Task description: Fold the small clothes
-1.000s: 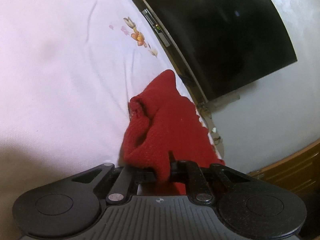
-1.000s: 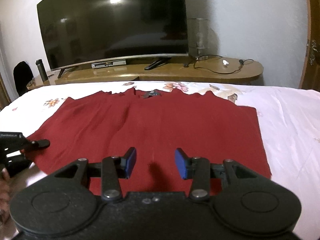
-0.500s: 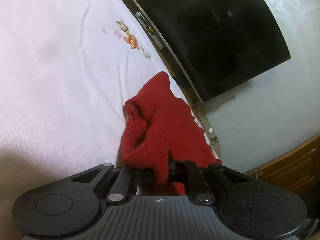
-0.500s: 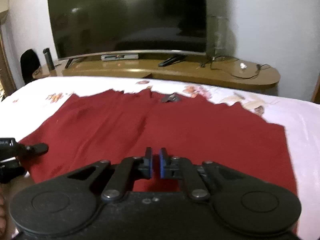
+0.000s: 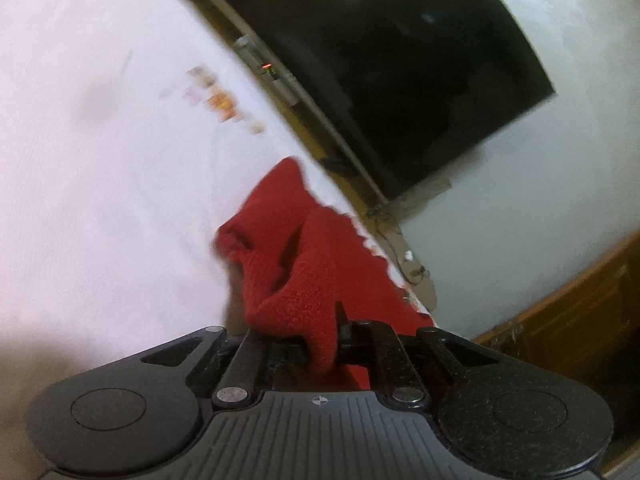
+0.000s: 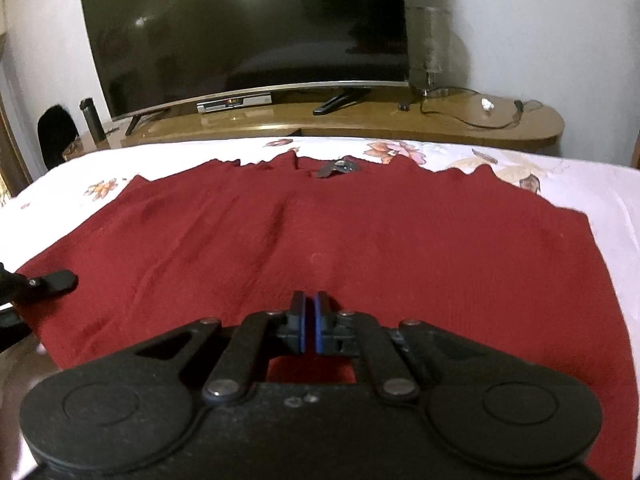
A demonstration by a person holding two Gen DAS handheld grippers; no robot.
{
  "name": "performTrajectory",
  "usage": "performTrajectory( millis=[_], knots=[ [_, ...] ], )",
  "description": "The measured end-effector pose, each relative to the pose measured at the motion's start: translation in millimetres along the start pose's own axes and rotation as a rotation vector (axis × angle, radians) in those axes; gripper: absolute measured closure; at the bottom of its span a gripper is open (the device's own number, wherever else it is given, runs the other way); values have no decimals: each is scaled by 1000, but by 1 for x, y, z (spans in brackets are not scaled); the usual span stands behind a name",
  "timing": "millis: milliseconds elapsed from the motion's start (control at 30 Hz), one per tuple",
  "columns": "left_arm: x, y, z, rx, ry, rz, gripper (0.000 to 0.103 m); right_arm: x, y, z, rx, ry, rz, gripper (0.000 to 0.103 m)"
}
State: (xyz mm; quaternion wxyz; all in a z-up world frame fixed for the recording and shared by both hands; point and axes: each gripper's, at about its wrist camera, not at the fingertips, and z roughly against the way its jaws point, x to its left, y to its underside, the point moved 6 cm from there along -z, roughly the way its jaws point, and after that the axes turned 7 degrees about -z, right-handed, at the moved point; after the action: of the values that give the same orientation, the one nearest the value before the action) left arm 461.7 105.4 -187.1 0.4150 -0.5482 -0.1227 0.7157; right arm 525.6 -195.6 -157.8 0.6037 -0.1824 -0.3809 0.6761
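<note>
Gripping a bunched fold of the red garment [image 5: 304, 264], our left claw [image 5: 320, 344] has its fingers pinched tight on the knit cloth, which rises in a crumpled peak just ahead of the claw. That view is blurred, so we cannot tell which edge of the garment we hold. Beneath it lies the white bed sheet [image 5: 100, 180] with a faint floral print.

From the right wrist view, we see the same red garment [image 6: 360, 240] spread nearly flat across the bed sheet [image 6: 600, 184], its neckline with a dark label toward the far side. Our right claw [image 6: 309, 320] sits over the near hem with its blue pads [image 6: 319, 320] brought almost together; we cannot tell whether any cloth is caught between them. At the left margin of this view the left claw [image 6: 52, 280] shows at the garment's left corner.

Beyond the bed stands a wooden bench [image 6: 460, 120] carrying a large dark television [image 6: 248, 32], a set-top box [image 6: 234, 103], a cable [image 6: 472, 116] and a dark bottle [image 6: 89, 118].
</note>
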Motion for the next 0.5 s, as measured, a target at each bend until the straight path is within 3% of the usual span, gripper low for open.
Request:
performTrajectory(
  millis=[167, 267, 367, 400, 500],
  knots=[
    [-58, -23, 4, -18, 52, -171, 94, -9, -1, -1, 2, -39, -87, 100],
    [-116, -28, -4, 1, 136, -289, 94, -17, 0, -2, -2, -72, -164, 101],
    [-172, -17, -17, 49, 225, -419, 94, -33, -3, 2, 13, -129, -298, 102],
    [-190, -8, -23, 75, 265, -452, 94, -43, -4, 7, 7, -144, -360, 97],
    [-225, 32, -51, 196, 368, -484, 94, -83, -7, 40, -81, -160, -504, 88]
  ],
)
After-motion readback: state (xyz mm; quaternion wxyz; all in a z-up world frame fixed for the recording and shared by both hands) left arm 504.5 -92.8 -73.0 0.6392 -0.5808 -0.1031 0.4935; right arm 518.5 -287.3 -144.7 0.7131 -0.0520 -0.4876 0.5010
